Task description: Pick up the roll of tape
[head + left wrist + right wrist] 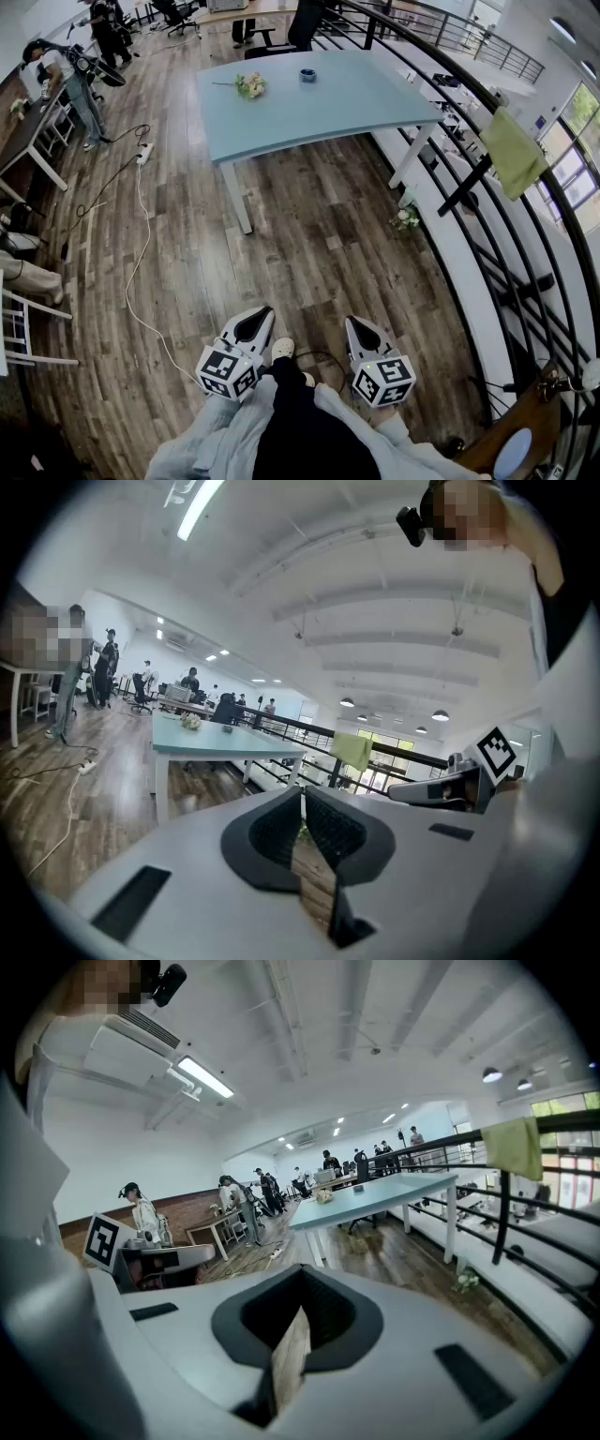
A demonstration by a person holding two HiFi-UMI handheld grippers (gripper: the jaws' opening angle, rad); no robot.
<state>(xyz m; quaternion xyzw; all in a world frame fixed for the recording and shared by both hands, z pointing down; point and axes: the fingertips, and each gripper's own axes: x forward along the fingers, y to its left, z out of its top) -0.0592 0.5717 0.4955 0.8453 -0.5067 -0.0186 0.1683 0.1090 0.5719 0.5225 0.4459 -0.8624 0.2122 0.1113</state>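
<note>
Tape roll (pixel 307 75) lies on the blue table (pixel 375 98), well apart from the left gripper (pixel 260 316) and right gripper (pixel 355 324), both with jaws together.

We can read no words or numbers here. We see only black-and-white square marks (pixel 228 371) on the left gripper (pixel 259 317) and the right gripper (pixel 357 325).
</note>
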